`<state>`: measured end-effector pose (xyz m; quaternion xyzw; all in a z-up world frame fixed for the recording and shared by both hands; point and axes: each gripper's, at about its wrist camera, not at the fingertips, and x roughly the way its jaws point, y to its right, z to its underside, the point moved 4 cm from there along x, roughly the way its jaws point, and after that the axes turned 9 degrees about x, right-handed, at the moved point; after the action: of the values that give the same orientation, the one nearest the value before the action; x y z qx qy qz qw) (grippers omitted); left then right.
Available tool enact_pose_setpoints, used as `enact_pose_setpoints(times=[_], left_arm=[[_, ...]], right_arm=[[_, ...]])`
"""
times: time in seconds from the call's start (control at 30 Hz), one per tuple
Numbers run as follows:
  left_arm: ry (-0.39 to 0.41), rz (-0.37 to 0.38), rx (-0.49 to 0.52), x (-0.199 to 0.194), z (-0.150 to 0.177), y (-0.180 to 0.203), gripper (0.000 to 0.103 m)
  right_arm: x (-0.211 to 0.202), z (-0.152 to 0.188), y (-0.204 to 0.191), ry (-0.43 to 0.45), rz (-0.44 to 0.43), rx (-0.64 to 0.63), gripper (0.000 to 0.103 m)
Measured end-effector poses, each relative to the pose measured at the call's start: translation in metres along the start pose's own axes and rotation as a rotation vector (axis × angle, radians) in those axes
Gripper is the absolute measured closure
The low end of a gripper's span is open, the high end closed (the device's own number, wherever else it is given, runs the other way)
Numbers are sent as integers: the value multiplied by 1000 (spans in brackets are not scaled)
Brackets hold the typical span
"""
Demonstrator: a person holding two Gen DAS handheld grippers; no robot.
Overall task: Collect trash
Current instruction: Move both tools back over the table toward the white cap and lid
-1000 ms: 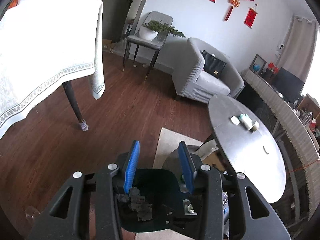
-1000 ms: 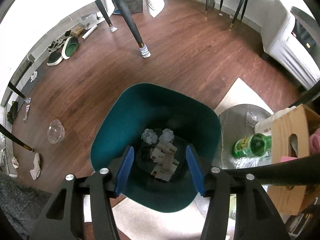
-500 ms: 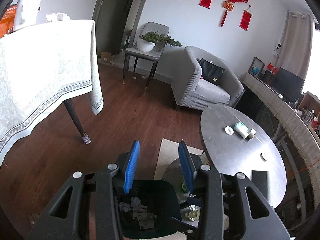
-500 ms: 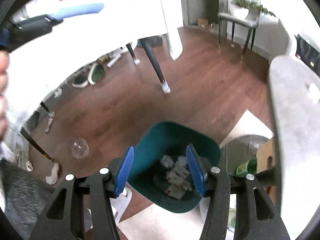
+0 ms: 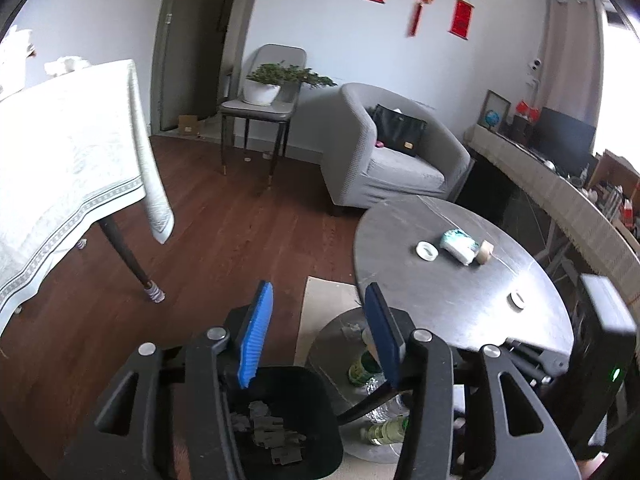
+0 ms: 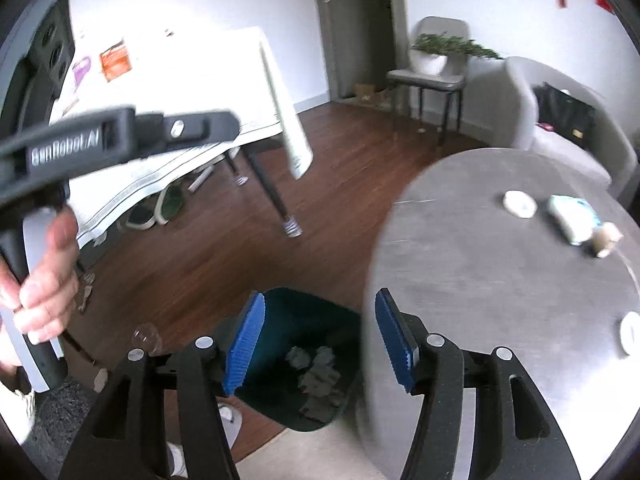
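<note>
Several crumpled scraps already lie in the bottom of the green bin, which stands on the wood floor beside the edge of the grey round table; in the left wrist view the same bin sits right under the fingers. That part of the job looks done. What seems left, judging by what lies about: a crumpled blue-and-white wrapper, a white tape ring and a brown tape roll close together on the tabletop, another small white ring nearer its front edge, plus green bottles on the low shelf under the table. Whether the rolls count as trash I cannot tell. A clear plastic cup lies on the floor left of the bin.

The left gripper has just been opening, and its blue fingers stand apart with nothing between them. The right gripper has also just been widening, fingers apart and empty, poised above the bin and the table's rim. A hand holds the left tool's handle at the left of the right wrist view.

The table's curved edge runs very near the right fingers, so a reach to the wrapper should clear that rim from above. Open floor lies between the bin, the cloth-covered table and the grey armchair; the table leg is the nearest obstacle there.
</note>
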<state>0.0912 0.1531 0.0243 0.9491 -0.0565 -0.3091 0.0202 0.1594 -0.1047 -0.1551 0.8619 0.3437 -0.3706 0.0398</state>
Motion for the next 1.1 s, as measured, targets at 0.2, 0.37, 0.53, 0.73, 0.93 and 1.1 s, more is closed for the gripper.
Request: enact_pose_setpoints(times=[0.2, 0.37, 0.53, 0.73, 0.93, 1.1], left_arm=[[-13, 13, 49, 15, -5, 24, 46], [-16, 26, 82, 28, -13, 42, 41], [-28, 33, 117, 44, -17, 58, 39], [-48, 66, 104, 66, -25, 69, 36], [-57, 73, 121, 82, -31, 81, 36], [-65, 82, 132, 98, -36, 92, 35]], right_arm=[[-19, -5, 42, 46, 57, 52, 43], [-32, -10, 76, 77, 103, 90, 41], [-42, -12, 111, 97, 151, 124, 39], [-49, -14, 150, 109, 191, 172, 39], [-58, -12, 181, 121, 228, 205, 39], [-59, -7, 204, 107, 282, 214, 39]])
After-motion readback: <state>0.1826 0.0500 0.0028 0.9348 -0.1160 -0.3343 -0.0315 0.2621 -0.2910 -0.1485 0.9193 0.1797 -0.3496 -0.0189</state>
